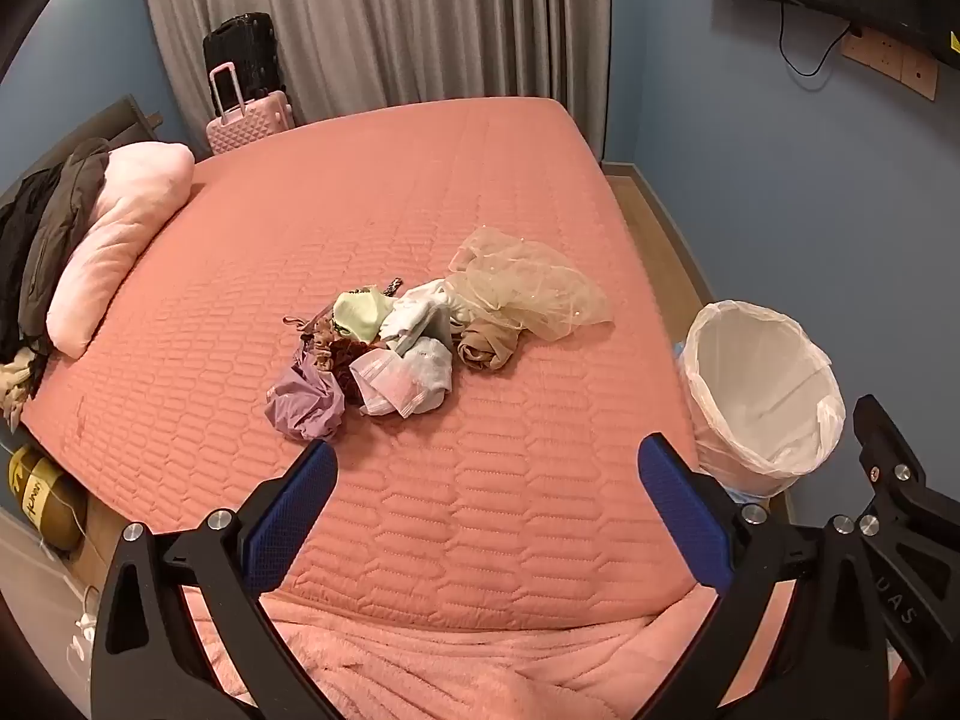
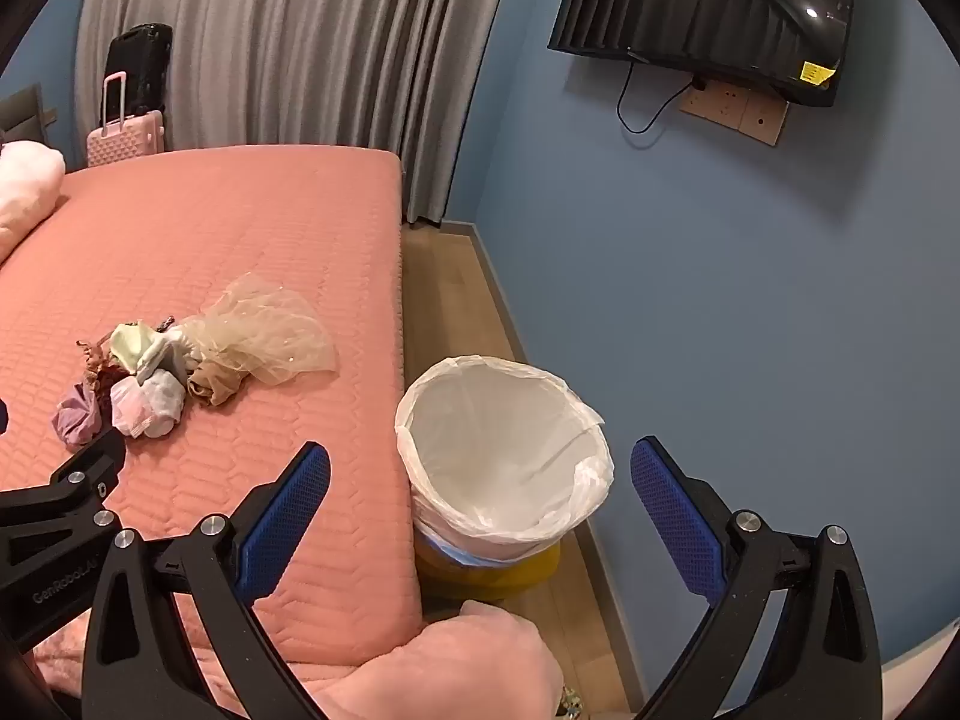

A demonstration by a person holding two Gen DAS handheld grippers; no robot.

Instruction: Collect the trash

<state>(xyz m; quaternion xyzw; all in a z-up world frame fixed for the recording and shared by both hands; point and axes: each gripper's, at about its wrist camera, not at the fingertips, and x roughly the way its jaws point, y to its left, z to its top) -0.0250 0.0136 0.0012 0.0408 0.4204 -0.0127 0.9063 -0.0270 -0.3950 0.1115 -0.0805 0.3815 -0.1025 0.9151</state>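
Note:
A pile of crumpled trash (image 1: 384,354) lies in the middle of the pink bed (image 1: 492,528): a purple wad (image 1: 303,402), white and pink pieces, a green piece and a sheer beige mesh (image 1: 534,282). The pile also shows in the right wrist view (image 2: 180,372). A bin with a white liner (image 1: 762,384) stands on the floor beside the bed's right edge, also in the right wrist view (image 2: 504,450). My left gripper (image 1: 486,474) is open and empty, above the bed, short of the pile. My right gripper (image 2: 480,474) is open and empty, above the bin.
A pink pillow (image 1: 120,240) and dark clothes (image 1: 42,228) lie at the bed's left. A pink suitcase (image 1: 249,114) stands by grey curtains. A TV (image 2: 708,6) hangs on the blue wall. A fluffy pink blanket (image 2: 456,666) covers the bed's near end.

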